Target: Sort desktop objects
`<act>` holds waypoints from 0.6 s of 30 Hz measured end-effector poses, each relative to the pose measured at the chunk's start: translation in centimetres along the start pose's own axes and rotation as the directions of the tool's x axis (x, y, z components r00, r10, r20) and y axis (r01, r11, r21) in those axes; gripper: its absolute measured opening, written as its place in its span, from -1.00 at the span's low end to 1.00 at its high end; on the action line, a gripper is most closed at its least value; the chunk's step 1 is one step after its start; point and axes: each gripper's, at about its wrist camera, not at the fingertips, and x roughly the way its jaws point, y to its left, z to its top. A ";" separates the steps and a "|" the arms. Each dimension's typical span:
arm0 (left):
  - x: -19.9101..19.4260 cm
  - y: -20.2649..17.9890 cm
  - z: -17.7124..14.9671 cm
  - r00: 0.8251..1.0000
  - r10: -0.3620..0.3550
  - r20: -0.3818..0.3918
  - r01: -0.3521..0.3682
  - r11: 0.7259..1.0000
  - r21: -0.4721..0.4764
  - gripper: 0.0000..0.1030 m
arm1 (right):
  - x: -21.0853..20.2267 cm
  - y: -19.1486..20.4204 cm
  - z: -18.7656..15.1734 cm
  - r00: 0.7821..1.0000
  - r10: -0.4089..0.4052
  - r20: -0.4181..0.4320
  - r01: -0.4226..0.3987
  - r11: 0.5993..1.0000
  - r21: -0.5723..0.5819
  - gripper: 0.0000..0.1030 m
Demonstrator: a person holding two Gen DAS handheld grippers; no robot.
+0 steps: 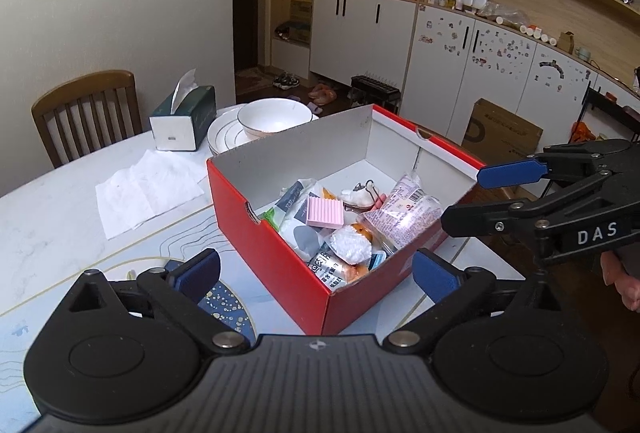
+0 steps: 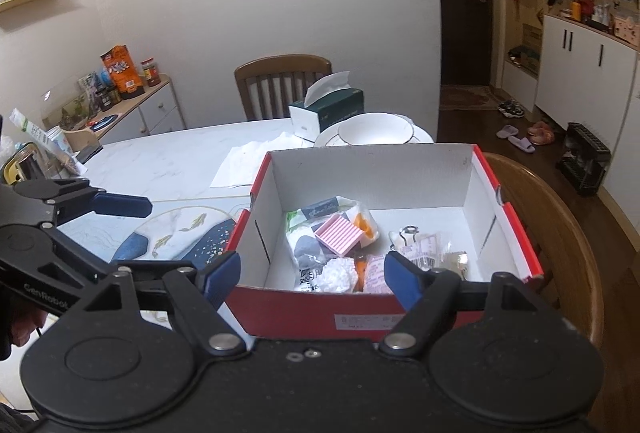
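A red shoe box (image 1: 280, 265) with a white inside stands open on the marble table. It holds a pink ridged pad (image 1: 325, 211), a clear printed packet (image 1: 404, 213), a white puffy pack (image 1: 352, 245) and several other wrapped items. My left gripper (image 1: 316, 273) hangs open before the box's near corner, pads touching nothing. My right gripper (image 2: 312, 277) is open too, just short of the box's near wall (image 2: 304, 313), with the pink pad (image 2: 340, 235) beyond. From the left wrist the right gripper (image 1: 464, 199) shows at the box's right rim.
Behind the box are a white bowl (image 1: 274, 117) on plates, a green tissue box (image 1: 184, 121) and loose paper napkins (image 1: 148, 189). A blue patterned mat (image 2: 180, 237) lies left of the box. A wooden chair (image 2: 282, 81) stands at the far side, another chair (image 2: 560, 233) at the right.
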 end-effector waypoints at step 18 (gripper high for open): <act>-1.9 -0.7 -1.2 1.000 -0.028 0.008 0.028 0.998 0.052 0.99 | -2.1 1.6 -2.2 0.997 -0.077 0.004 0.077 0.996 0.049 0.53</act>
